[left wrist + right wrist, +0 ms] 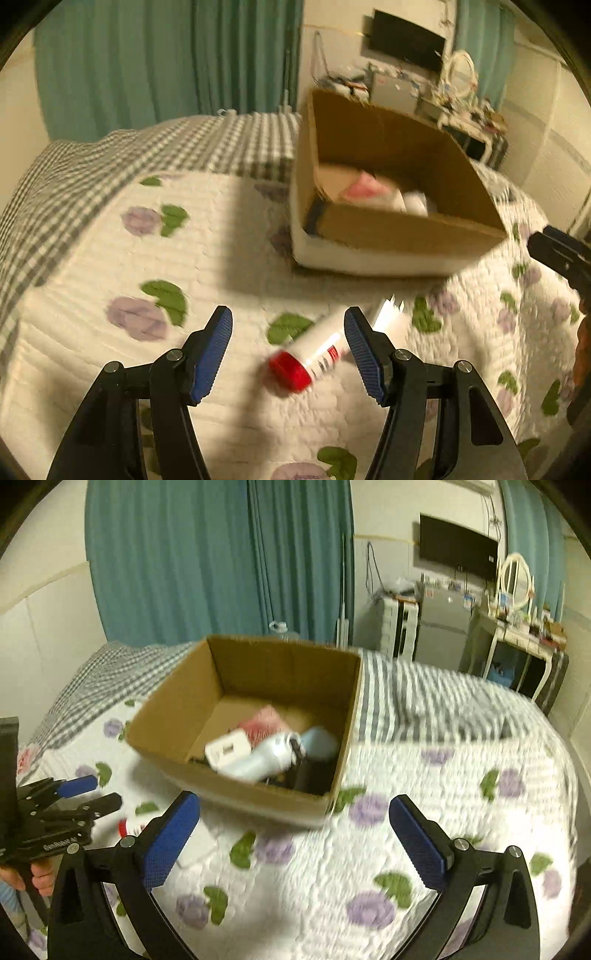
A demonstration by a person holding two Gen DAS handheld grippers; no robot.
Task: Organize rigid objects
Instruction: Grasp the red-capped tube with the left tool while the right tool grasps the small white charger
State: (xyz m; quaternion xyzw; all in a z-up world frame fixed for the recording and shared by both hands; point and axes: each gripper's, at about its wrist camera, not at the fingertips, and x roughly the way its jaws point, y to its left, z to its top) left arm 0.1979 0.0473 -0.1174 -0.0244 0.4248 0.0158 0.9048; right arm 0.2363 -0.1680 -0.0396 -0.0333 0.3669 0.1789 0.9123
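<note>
Left wrist view: a white tube with a red cap [308,356] lies on the floral quilt [110,266] between my left gripper [288,350]'s blue pads.

I see those jaws standing wide and gripping nothing; whether the right pad touches the tube I cannot tell. Beyond sits an open cardboard box [402,229] holding a pink packet, a white plug and a pale bottle. My right gripper [293,843] hangs near the box, spread fully, empty.
</note>
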